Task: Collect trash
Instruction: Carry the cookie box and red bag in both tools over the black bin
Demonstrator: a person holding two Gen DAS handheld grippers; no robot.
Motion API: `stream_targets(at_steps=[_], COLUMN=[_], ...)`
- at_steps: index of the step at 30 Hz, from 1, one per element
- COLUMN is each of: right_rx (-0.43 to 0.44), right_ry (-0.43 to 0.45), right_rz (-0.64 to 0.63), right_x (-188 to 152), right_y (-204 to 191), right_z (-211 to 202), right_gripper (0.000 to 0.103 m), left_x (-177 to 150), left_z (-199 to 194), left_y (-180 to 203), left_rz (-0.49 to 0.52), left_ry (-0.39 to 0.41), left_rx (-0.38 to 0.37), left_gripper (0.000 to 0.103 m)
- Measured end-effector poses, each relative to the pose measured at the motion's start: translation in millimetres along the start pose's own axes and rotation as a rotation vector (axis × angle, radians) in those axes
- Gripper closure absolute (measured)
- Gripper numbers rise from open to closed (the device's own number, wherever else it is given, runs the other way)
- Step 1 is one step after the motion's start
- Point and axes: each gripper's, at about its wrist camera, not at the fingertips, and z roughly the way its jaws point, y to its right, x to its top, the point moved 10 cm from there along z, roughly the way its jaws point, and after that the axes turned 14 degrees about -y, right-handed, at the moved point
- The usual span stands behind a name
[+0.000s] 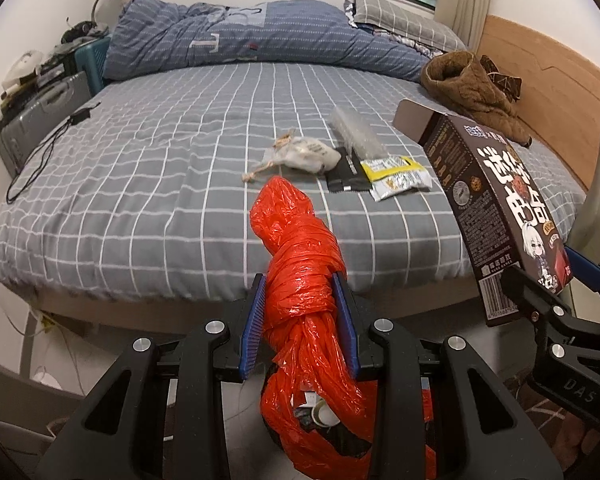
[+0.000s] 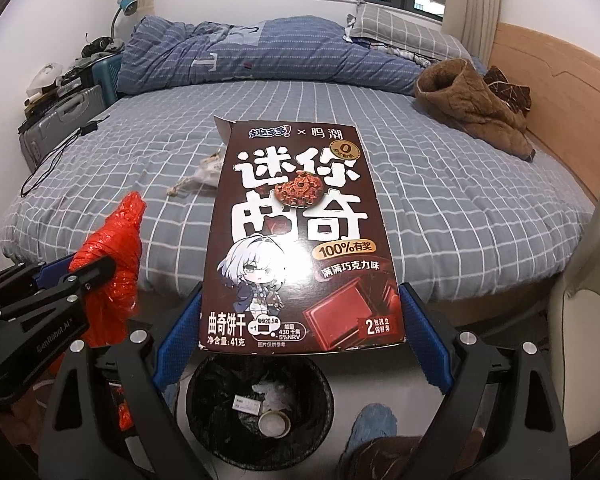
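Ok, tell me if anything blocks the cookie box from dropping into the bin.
Nothing visible does. The right gripper holds the cookie box just above the bin, whose open mouth shows only some scraps at the bottom. The red bag in the left gripper hangs off to the side.

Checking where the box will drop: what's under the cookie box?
Below the cookie box stands a black-lined bin holding a tape roll and scraps; its far rim is hidden by the box.

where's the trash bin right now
In the right wrist view, the black-lined bin sits on the floor directly below the cookie box.
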Motion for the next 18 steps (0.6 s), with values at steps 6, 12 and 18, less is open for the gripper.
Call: stream_targets(at_steps=[6, 12, 18], right_rx=[-0.010, -0.014, -0.012], right_ry=[-0.030, -0.076, -0.128], right_rz=[-0.001, -0.015, -0.027], right_x=[-25, -52, -80], right_y=[0, -5, -11], right_z=[-6, -3, 12], right_gripper=[0.016, 0.016, 0.016], left_x=[-20, -44, -66], left_z=[-3, 3, 19], left_y=[-3, -4, -5], left_rz=[-0.011, -0.017, -0.015], left_ry=[-0.027, -0.068, -0.105], left_rx=[0.002, 0.002, 0.001], left_gripper=[0.071, 0.071, 0.071])
